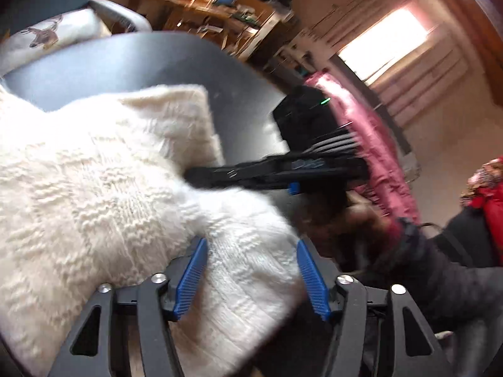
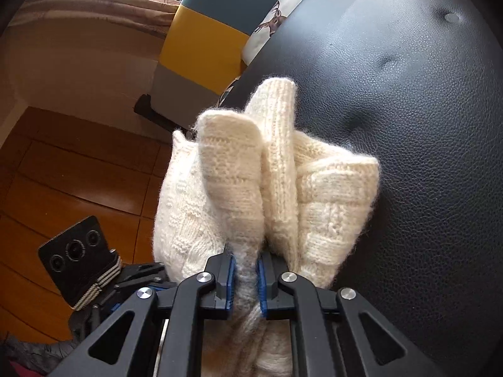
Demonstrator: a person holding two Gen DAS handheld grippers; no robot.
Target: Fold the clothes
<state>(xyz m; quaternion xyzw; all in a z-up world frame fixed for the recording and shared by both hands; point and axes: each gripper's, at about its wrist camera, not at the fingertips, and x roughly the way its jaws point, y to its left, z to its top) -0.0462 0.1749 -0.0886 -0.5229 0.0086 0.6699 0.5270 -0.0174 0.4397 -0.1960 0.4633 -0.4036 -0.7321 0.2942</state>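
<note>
The right gripper has its jaws pinched tight on a bunched fold of the cream knitted sweater. The left gripper has its jaws spread wide around the knit, not clamping it. The sweater lies on the black leather seat, near its edge.

Black leather cushion with dimpled buttons, filling the right side. Behind it, a deer-print pillow against a teal, yellow and grey chair back; wooden floor below. Cluttered wooden shelves, pink quilted fabric, bright window.
</note>
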